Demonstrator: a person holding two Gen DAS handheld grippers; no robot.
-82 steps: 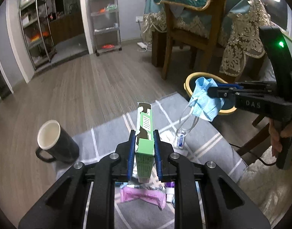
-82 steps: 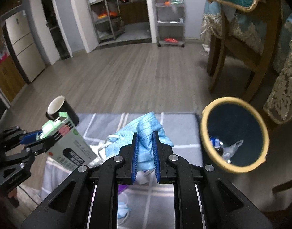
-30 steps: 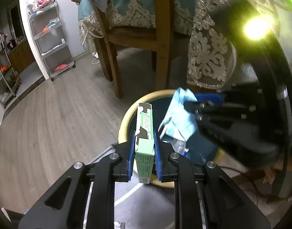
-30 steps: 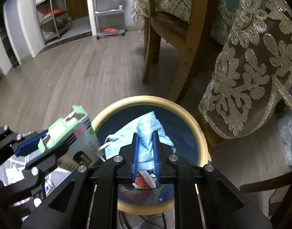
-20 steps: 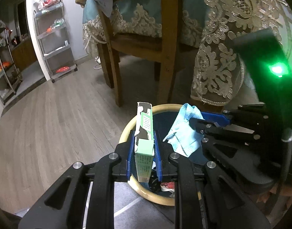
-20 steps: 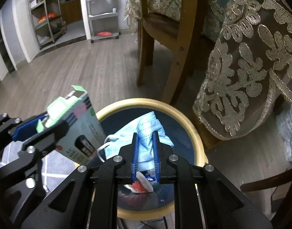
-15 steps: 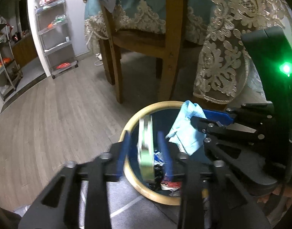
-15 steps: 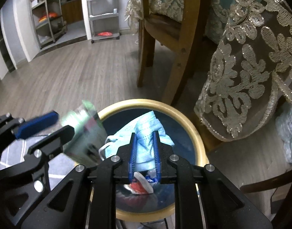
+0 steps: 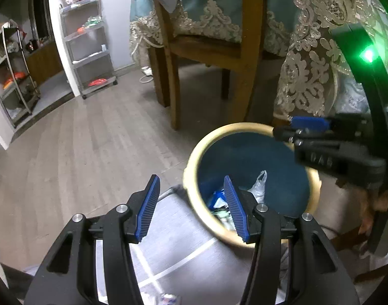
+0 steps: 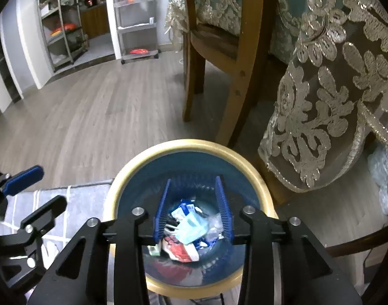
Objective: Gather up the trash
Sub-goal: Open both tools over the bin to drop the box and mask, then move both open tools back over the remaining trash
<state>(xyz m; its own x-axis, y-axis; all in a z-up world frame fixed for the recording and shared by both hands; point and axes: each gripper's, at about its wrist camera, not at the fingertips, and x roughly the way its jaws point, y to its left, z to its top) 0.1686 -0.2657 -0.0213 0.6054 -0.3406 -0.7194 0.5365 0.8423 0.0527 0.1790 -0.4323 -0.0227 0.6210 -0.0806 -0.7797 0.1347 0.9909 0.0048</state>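
Both of my hand-held grippers stand open and empty over the trash bin.

My right hand-held gripper hangs above the yellow-rimmed bin, its jaws just opened, nothing between them; the blue face mask lies inside on the other trash; my left hand-held gripper has also just spread its jaws, empty, over the bin's near rim and the grey rug; I see a green-and-white carton in the bin.
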